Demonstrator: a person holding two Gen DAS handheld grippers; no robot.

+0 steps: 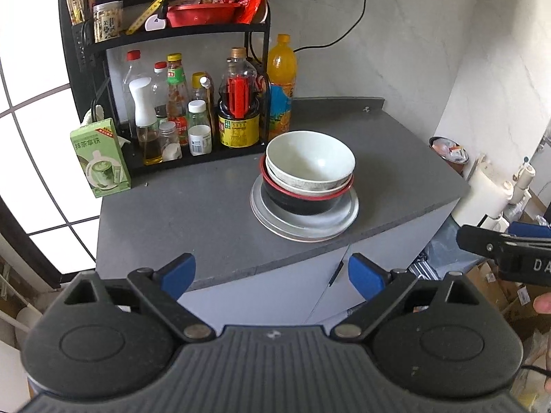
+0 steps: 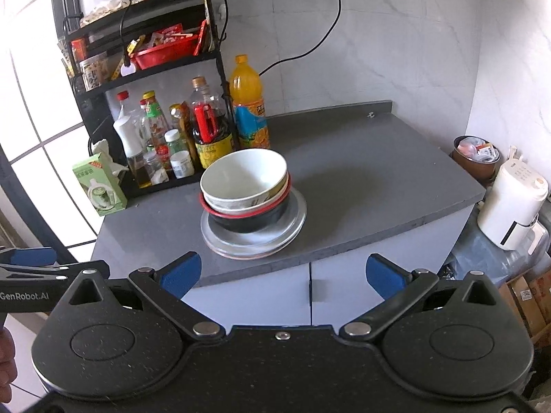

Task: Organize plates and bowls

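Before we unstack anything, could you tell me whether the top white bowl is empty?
Empty: the top white bowl shows a bare, clean interior in both wrist views.

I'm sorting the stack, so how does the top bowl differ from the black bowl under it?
The top bowl is pale; the black bowl is dark with a red rim. The top bowl is nested highest, the black bowl rests on the plates. Both sit upright in one stack.

- Left gripper (image 1: 272, 277): jaws spread wide, blue pads (image 1: 179, 275) well apart, nothing between them, held level, facing forward.
- Right gripper (image 2: 282, 275): jaws likewise wide, empty, pads (image 2: 182, 272) apart.
- The two grippers sit side by side, each catching the other at its frame edge.
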